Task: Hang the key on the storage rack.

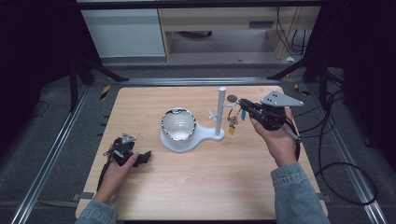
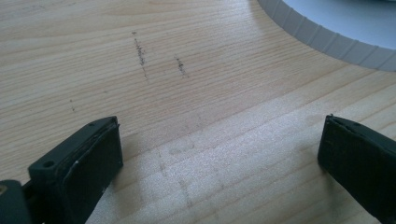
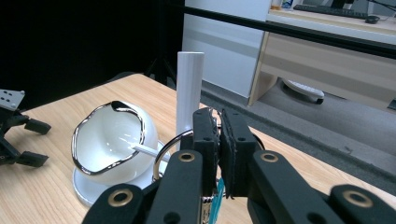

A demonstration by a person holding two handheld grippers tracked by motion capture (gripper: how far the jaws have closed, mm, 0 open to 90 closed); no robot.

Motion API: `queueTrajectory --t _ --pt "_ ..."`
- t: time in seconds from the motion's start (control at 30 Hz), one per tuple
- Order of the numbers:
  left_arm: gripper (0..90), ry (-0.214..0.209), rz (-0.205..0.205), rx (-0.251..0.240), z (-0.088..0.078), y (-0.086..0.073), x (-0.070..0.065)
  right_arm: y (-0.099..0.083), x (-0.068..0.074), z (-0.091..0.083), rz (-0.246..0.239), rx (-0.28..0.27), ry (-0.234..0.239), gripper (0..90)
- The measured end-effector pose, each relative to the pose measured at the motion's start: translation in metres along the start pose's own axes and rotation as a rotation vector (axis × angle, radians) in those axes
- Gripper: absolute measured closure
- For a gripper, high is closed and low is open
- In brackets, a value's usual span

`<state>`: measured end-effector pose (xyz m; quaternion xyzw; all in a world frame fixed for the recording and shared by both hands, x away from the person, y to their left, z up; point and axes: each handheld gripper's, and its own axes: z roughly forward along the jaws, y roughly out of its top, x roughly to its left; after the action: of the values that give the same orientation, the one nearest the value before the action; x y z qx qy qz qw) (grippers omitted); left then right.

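Right gripper clamped on key ring beside white post — left gripper spread, empty

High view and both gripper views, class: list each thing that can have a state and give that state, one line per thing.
Left gripper: open, resting low on the table, holding nothing.
Right gripper: shut on the key ring beside the white post.
Keys: hanging from the ring by the post.
White bowl: on the stand's round base, tipped on its side, looks empty.
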<state>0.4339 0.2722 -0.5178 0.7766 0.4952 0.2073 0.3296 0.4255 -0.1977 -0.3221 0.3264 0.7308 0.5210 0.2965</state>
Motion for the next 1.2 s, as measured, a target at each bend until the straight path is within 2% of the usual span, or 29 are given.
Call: queueTrajectory --t 1.2 --pt "0.0 0.0 0.0 0.0 0.0 0.0 0.0 -0.003 -0.003 0.013 0.026 0.011 0.019 85.5"
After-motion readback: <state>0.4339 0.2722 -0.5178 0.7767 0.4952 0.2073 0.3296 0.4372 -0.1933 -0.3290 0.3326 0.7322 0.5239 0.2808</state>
